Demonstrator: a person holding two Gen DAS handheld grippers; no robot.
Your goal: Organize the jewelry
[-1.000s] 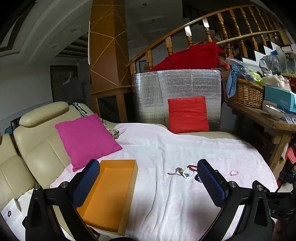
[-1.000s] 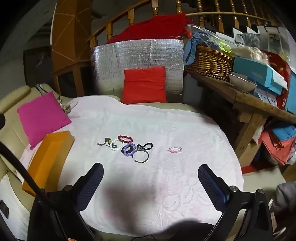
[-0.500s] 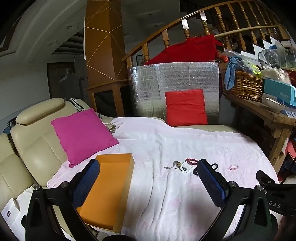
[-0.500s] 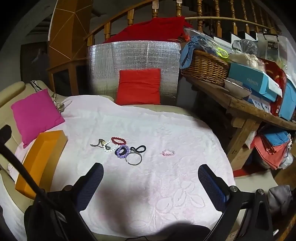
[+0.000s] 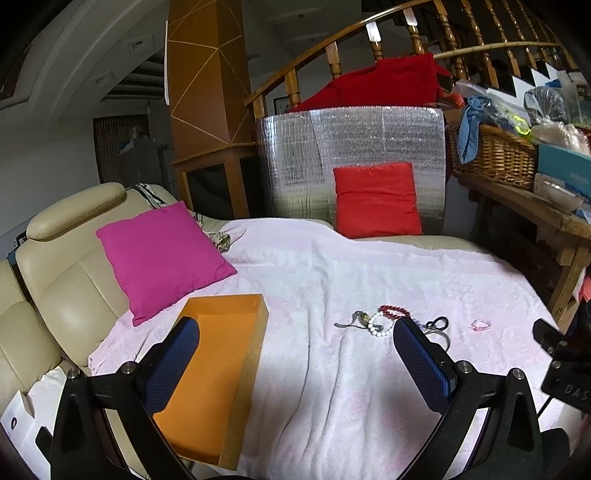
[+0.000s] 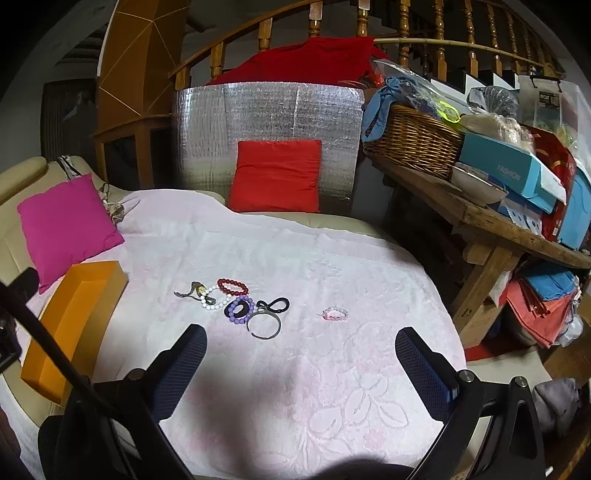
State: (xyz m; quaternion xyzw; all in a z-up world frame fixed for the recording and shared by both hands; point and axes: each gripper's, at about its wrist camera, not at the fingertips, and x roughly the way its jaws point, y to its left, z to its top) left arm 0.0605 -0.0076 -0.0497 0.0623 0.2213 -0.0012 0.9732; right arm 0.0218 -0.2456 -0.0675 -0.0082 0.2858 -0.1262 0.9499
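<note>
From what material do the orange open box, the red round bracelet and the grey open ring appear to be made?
The orange open box looks like matt cardboard: flat thin walls, no shine. The red round bracelet appears to be glossy beads, glass or plastic; small highlights show, but which one I cannot tell. The grey open ring seems to be dull metal, perhaps plastic: a thin stiff band with a gap.

A home living room — leather sofa (image 5: 55, 266), wooden staircase railing (image 6: 332, 22), cluttered table (image 6: 480, 221).

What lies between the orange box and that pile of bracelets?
Only bare pink blanket separates the orange box from the bracelet cluster, clearest in the right wrist view.
</note>
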